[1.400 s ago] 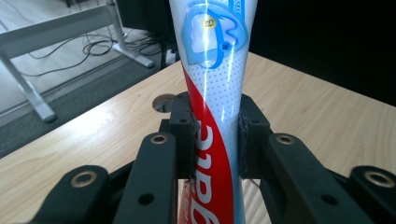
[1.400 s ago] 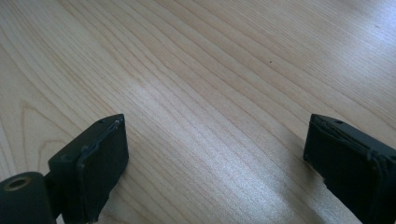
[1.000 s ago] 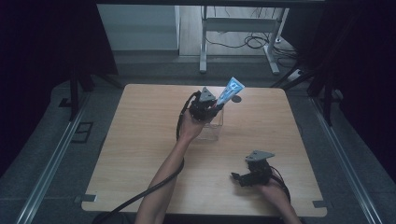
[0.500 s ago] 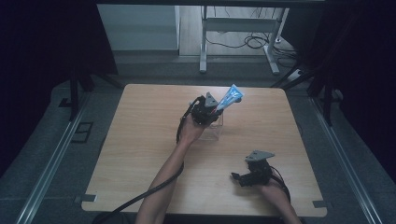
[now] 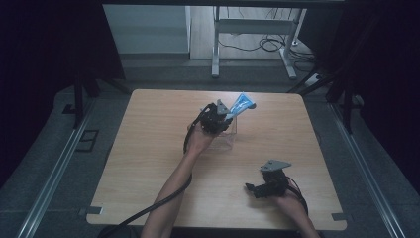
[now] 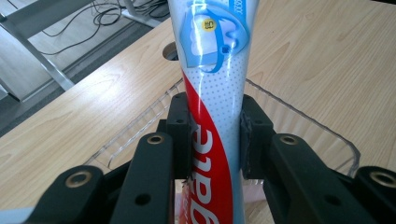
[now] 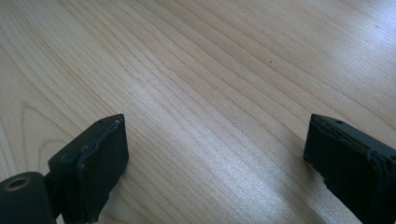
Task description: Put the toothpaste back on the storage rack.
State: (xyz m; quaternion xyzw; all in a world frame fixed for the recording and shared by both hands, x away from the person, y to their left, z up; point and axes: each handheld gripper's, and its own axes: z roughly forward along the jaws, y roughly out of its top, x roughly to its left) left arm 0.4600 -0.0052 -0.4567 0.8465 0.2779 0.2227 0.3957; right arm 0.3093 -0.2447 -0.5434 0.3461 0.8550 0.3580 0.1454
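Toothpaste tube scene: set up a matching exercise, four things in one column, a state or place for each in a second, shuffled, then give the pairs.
Things:
1. toothpaste tube
2. left gripper
3. right gripper
4. clear plastic tray

States or places:
A. jaws wide apart over bare wood
B. stands on the table under the held tube
C. clamped between two black jaws
D. shut on a red, white and blue thing

Pairs: 1-C, 2-D, 3-A, 4-B
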